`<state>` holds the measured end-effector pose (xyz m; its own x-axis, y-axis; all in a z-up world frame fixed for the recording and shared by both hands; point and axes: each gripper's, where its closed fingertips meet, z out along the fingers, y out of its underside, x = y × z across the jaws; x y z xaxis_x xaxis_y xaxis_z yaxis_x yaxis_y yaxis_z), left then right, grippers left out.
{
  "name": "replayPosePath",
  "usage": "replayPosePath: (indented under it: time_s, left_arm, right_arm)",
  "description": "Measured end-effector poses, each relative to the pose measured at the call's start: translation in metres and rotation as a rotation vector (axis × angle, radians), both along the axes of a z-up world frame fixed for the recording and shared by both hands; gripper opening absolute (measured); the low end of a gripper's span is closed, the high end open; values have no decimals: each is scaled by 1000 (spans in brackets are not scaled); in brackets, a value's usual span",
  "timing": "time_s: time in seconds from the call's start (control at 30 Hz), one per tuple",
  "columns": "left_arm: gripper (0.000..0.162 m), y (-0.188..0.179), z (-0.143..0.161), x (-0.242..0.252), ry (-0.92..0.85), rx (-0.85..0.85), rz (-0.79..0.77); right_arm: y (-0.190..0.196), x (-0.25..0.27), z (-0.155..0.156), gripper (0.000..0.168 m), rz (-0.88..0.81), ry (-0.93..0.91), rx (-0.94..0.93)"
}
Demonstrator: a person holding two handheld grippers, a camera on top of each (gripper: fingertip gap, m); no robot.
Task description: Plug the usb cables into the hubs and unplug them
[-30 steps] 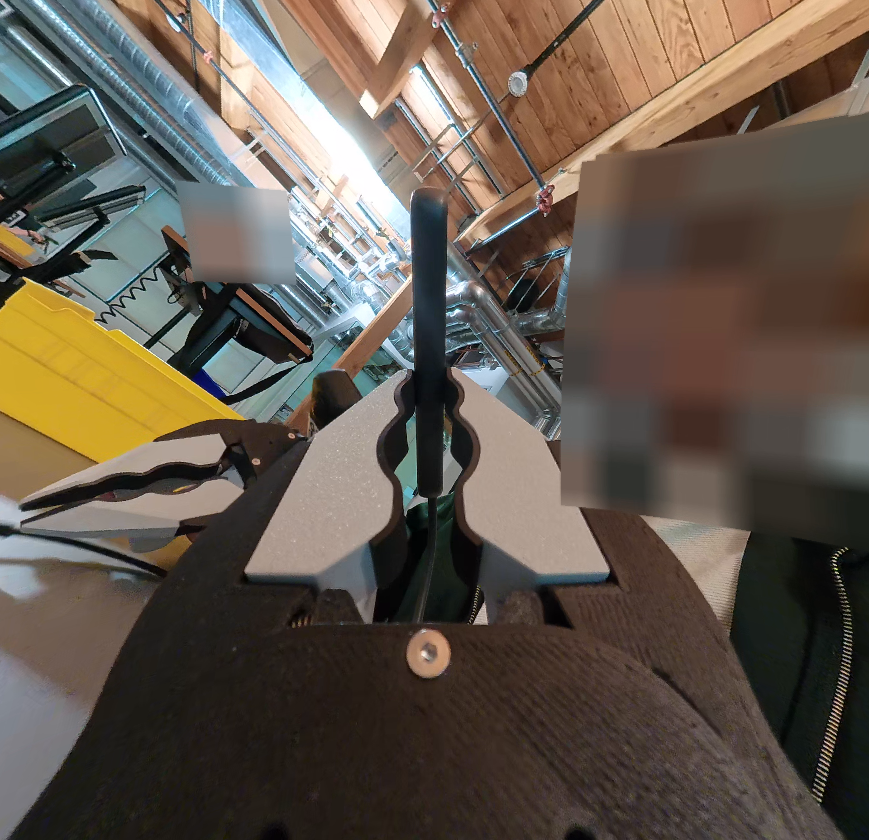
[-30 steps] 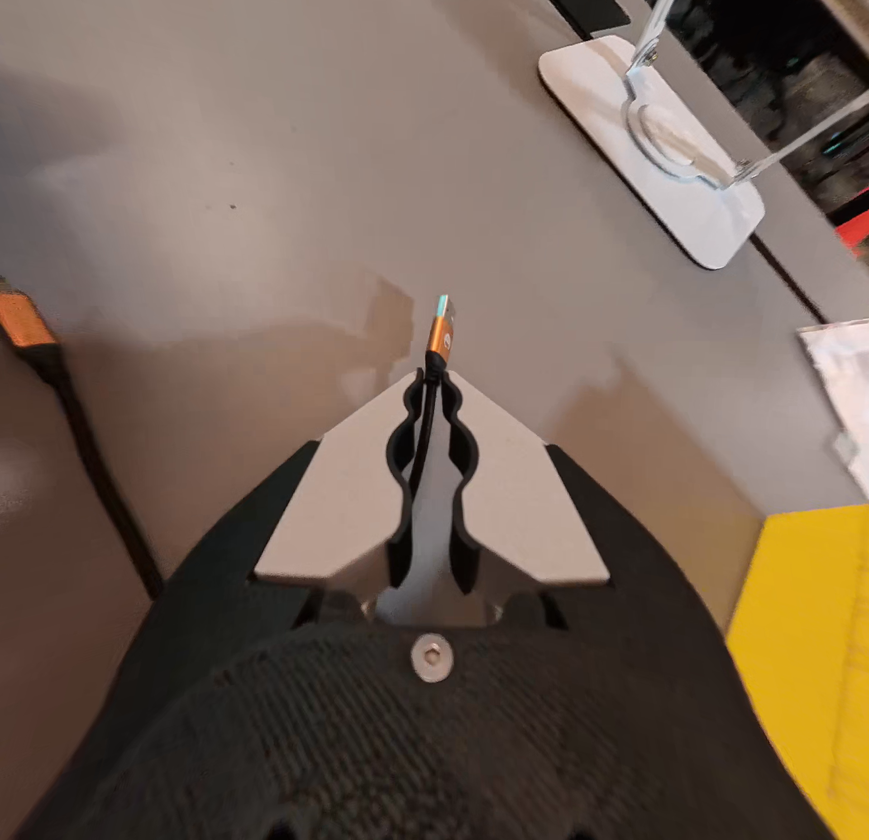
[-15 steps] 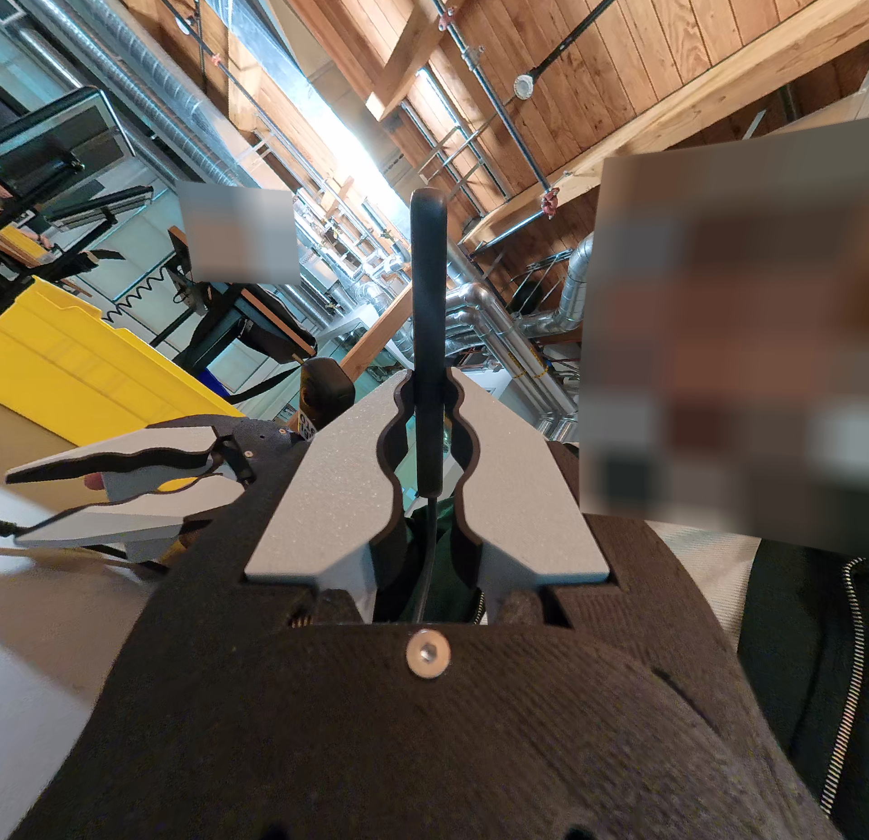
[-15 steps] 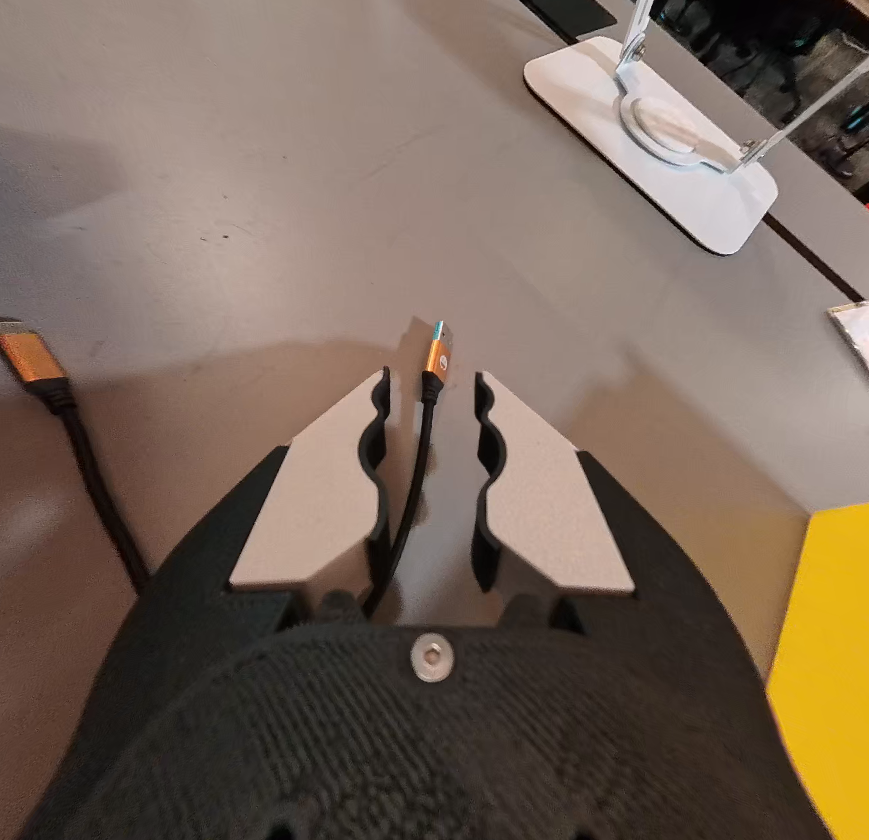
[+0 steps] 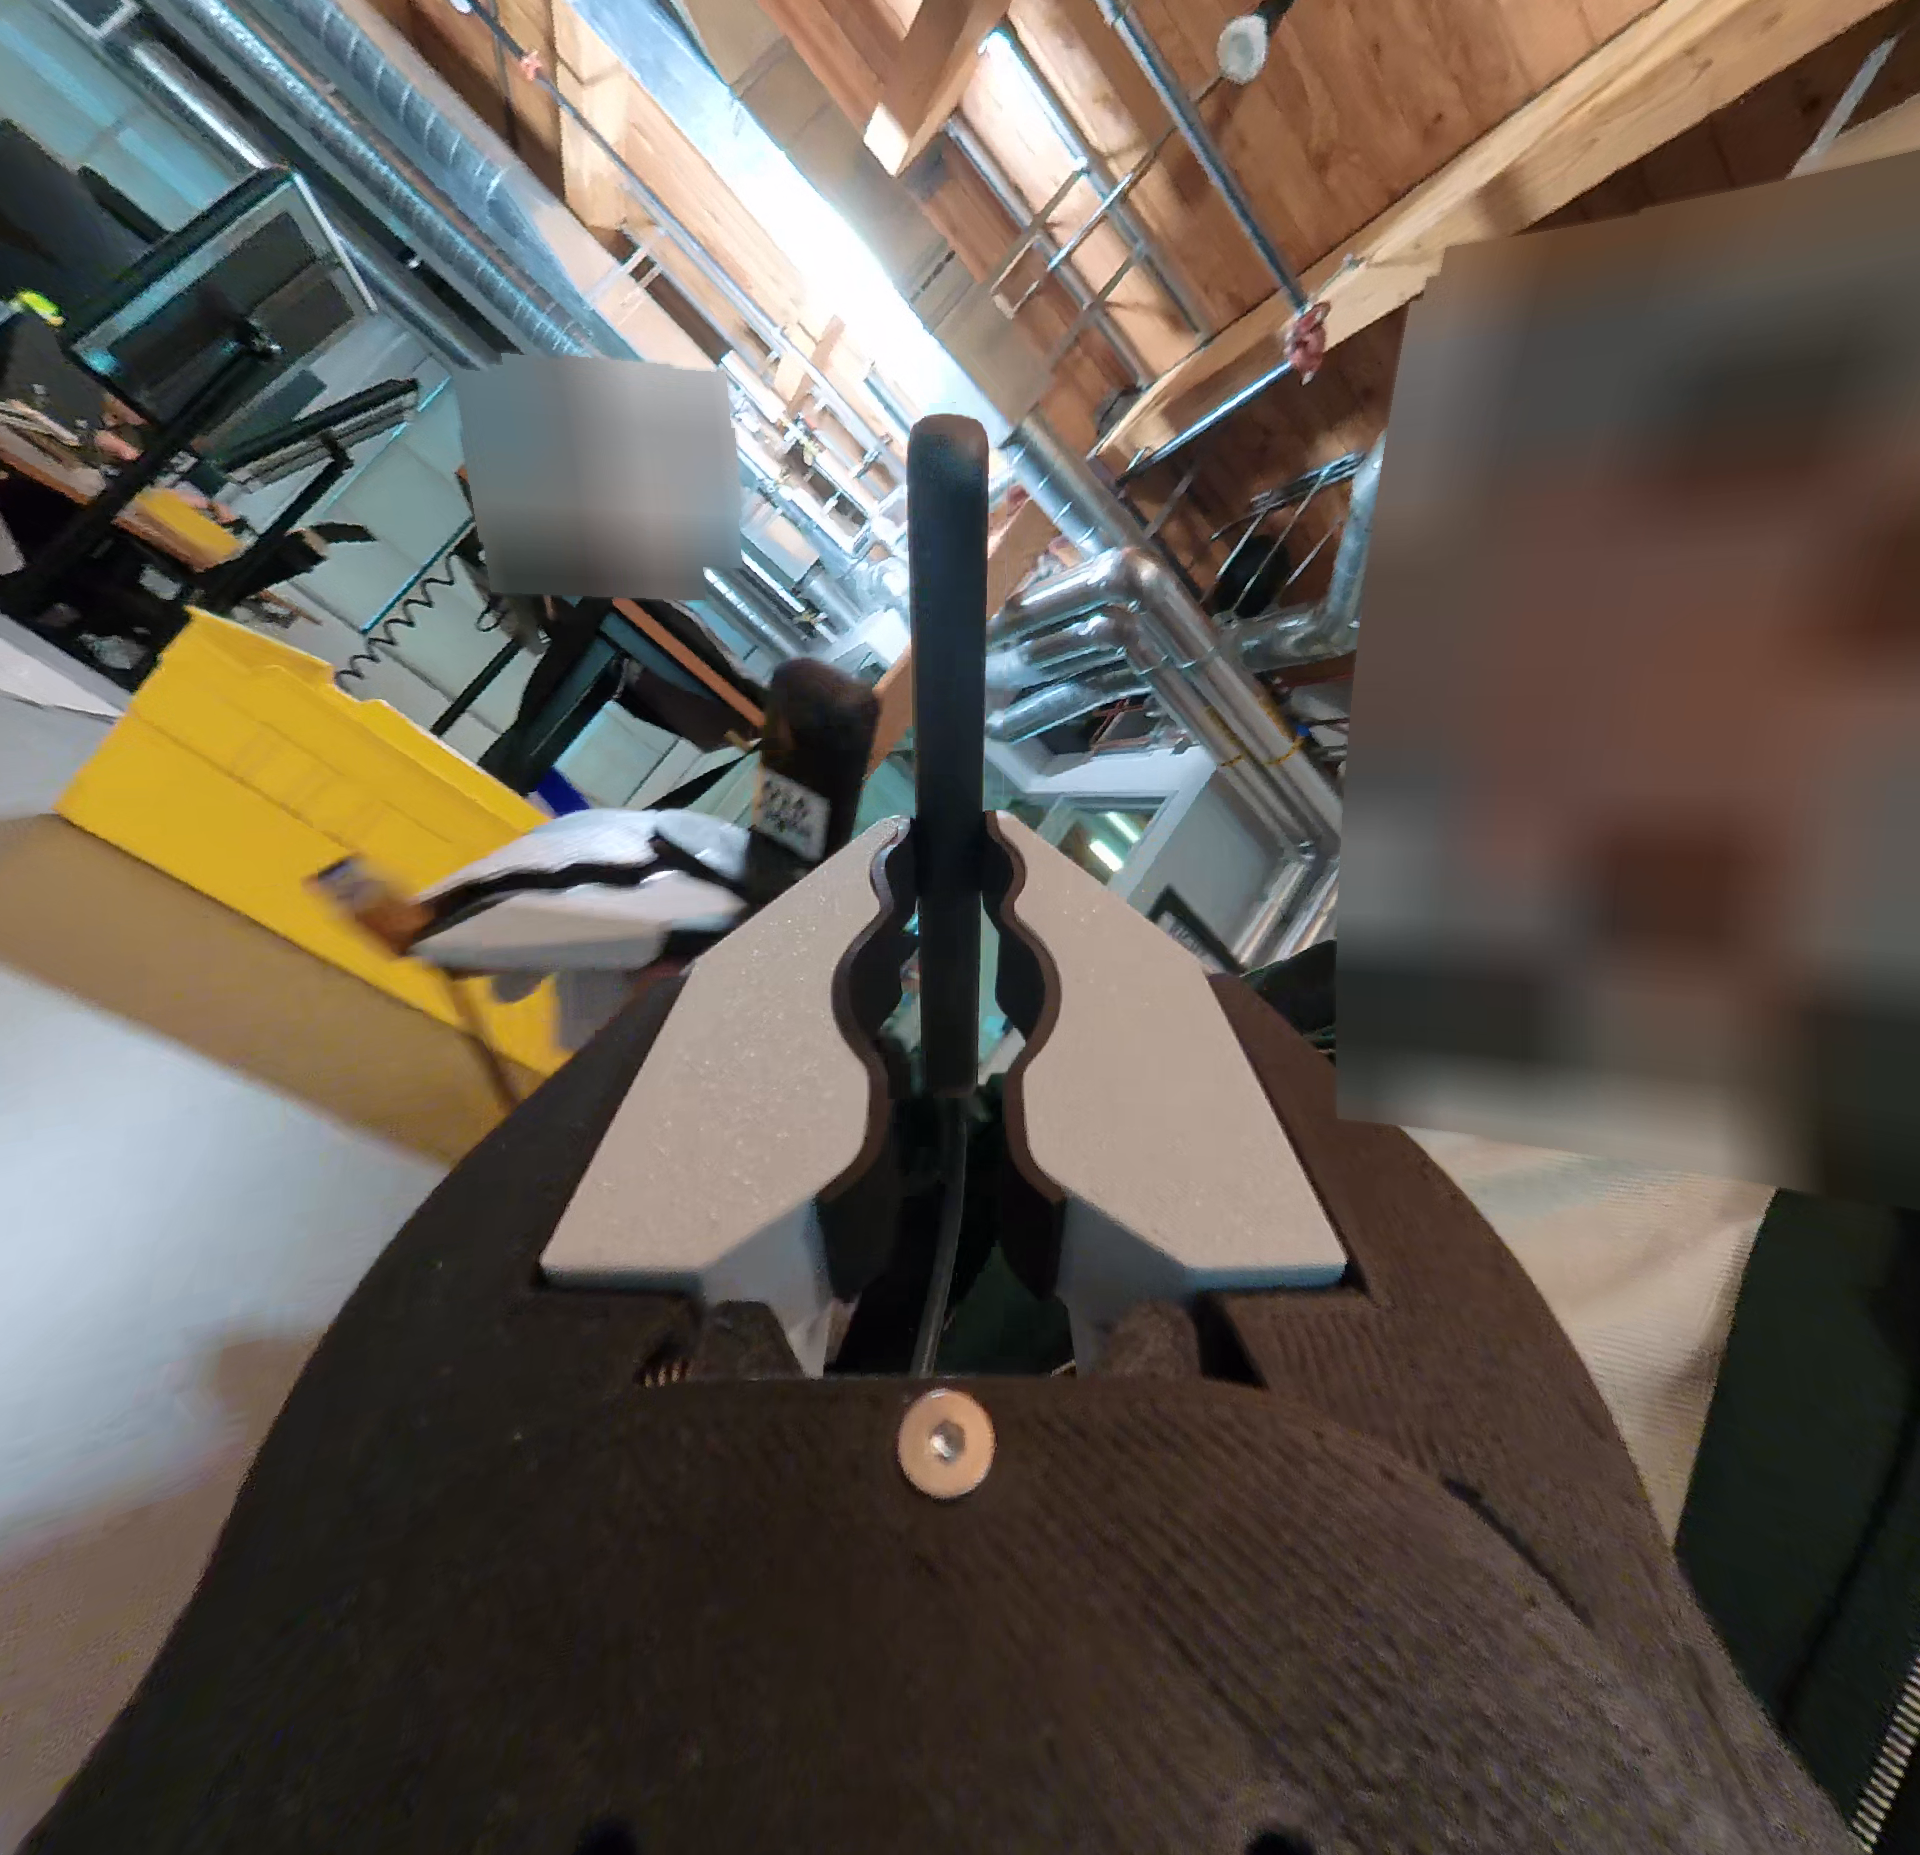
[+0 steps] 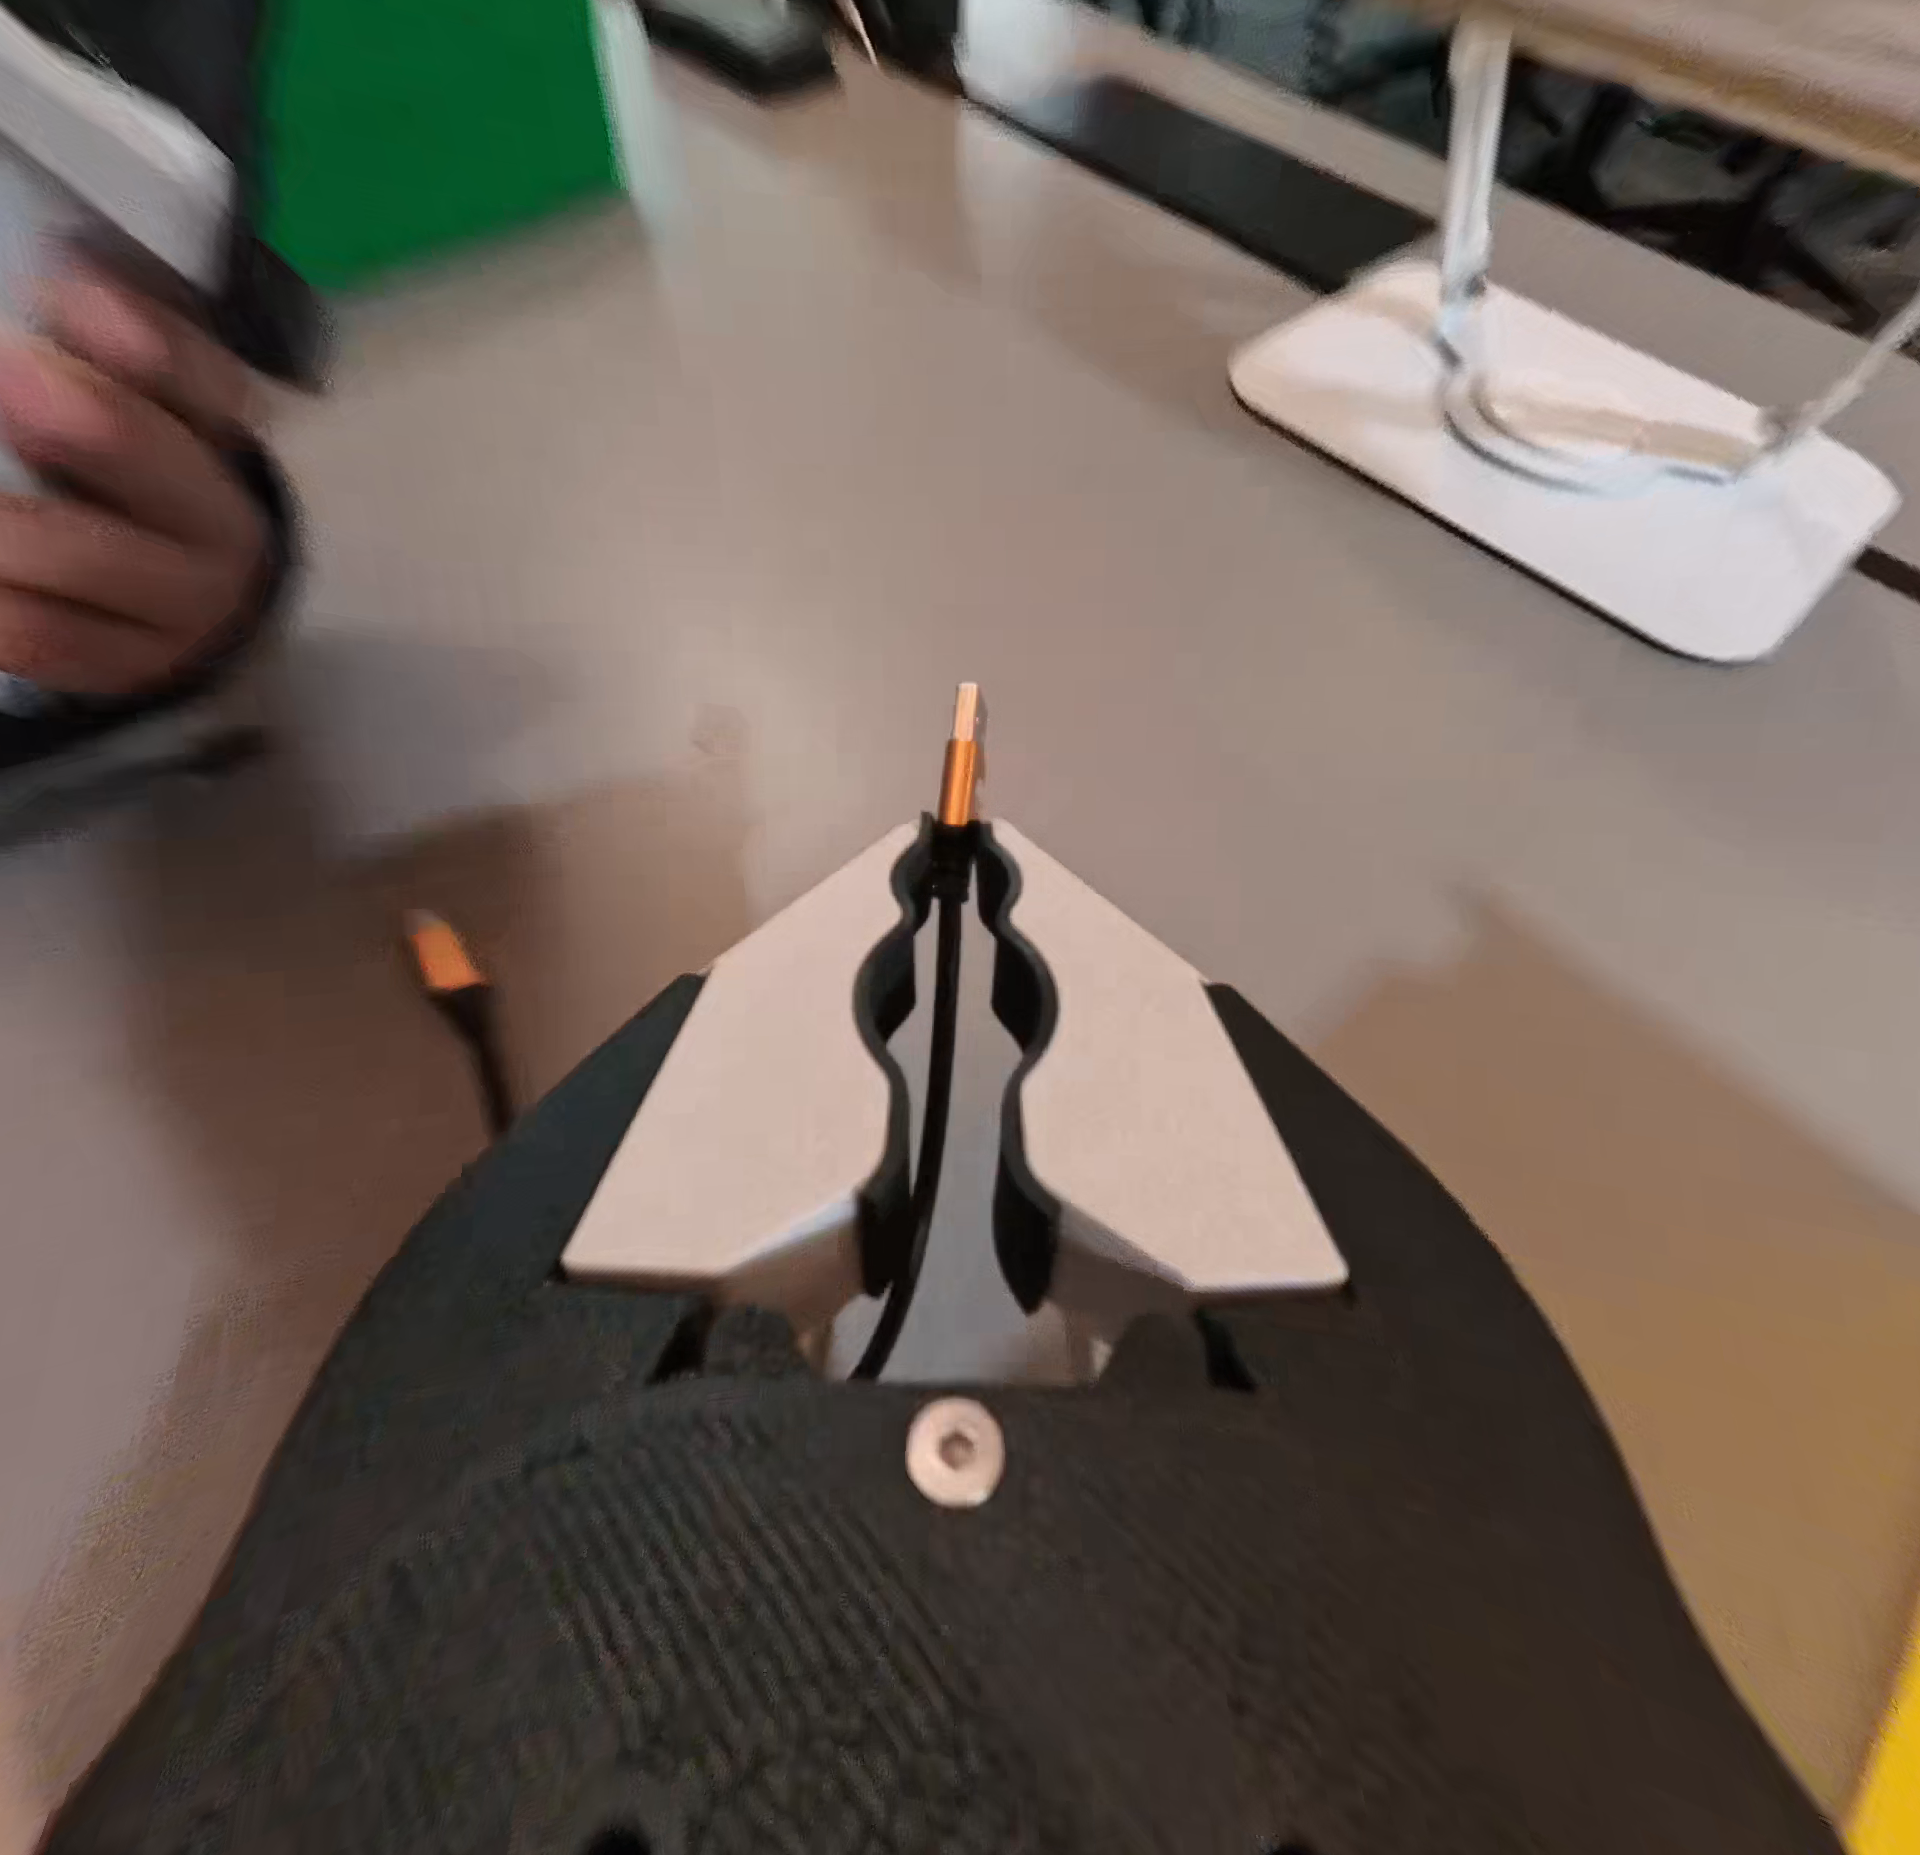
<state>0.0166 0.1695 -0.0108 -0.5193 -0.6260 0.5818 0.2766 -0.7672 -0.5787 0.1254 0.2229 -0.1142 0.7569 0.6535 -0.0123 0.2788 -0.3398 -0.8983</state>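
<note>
The right claw [image 6: 961,839], open a moment ago, now pinches the orange USB plug [image 6: 961,782] above the tabletop [image 6: 1039,558], ready for the black hub [image 5: 945,662] clamped upright in the left claw [image 5: 943,849].

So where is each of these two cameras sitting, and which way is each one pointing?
Left wrist view: sits on the left tool, tilted up at the wooden ceiling; its fingers grip a black hub; the person's jacket shows.
Right wrist view: sits on the right tool, facing down over the grey table; it grips an orange USB plug; a hand shows at left.
Shared: the right tool also shows in the left wrist view.
</note>
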Motion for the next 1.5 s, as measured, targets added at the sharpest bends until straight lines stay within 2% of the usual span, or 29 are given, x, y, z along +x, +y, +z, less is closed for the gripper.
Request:
replayPosePath:
  time_s: [0.03,0.23,0.33,0.4,0.57,0.77,1.07,1.5]
  left_arm:
    - [9,1,-1,0,19,15,9]
    - [9,0,-15,6,180,148,69]
    - [9,-7,-29,13,304,259,84]
    - [9,-13,-36,16,346,300,68]
    - [9,-24,-38,21,356,318,10]
    - [9,-43,-54,30,438,371,-83]
    - [10,-50,-68,37,514,410,-109]
    - [10,-47,-66,40,496,375,-94]
  right_arm:
    - [-8,-3,15,6,33,72,-13]
    - [-71,-36,52,6,344,375,-298]
    - [-91,-47,66,6,443,528,-452]
    - [-101,-50,66,6,487,560,-534]
    - [-110,-49,47,5,507,516,-646]
    - [-116,-49,38,5,524,454,-678]
    - [-124,-46,20,6,533,317,-695]
    - [-117,-46,20,5,522,360,-663]
